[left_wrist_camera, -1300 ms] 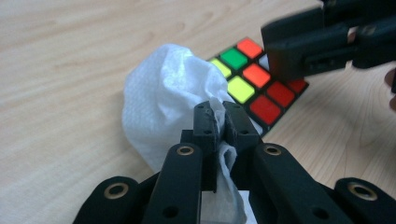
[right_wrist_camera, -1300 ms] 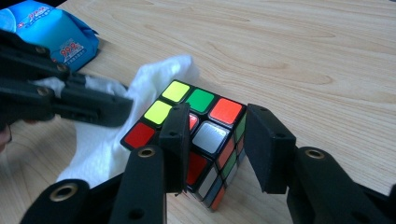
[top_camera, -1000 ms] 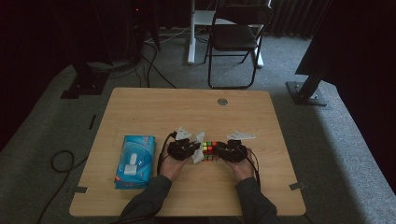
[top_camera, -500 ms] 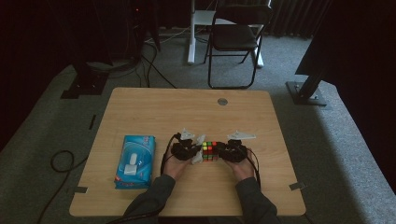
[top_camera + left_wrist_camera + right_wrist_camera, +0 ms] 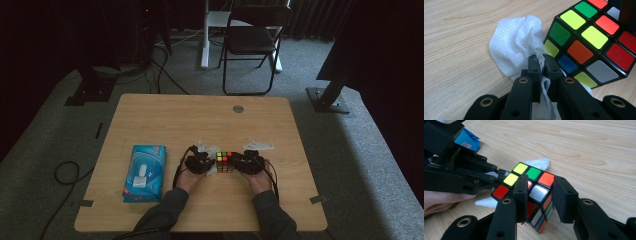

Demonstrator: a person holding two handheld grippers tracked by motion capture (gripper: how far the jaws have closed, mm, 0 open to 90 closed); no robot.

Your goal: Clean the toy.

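The cube (image 5: pixel 225 162) sits on the tabletop (image 5: pixel 200 120) a little right of centre in the lower half of the high view, squeezed between the two tools. It is as long as it is wide, so it has no long axis. In the right gripper view it stands tilted, one corner (image 5: pixel 539 230) pointing down at the wood and the face with yellow, green and orange stickers turned up and towards the upper left of the frame.

The right tool (image 5: pixel 540 195) clamps the cube (image 5: pixel 534 192) from the lower part of its view, one jaw pressed on the upper face and the other on the side face, narrow around the cube's corner. The left tool (image 5: pixel 543 66) is pinched nearly closed on a white wipe (image 5: pixel 517 45), which bunches up above its jaws in the centre of the left gripper view and lies against the cube's (image 5: pixel 586 42) left edge.

The high view gives the layout: both hands come in from the bottom edge, left tool (image 5: pixel 199 163) and right tool (image 5: pixel 248 163) level with each other, a blue pack (image 5: pixel 145 172) at lower left. The left gripper view adds the wipe's crinkled texture and the fold caught between the jaws. The right gripper view adds the wipe (image 5: pixel 539 163) poking out behind the cube and a corner of the pack (image 5: pixel 467 138) at upper left.
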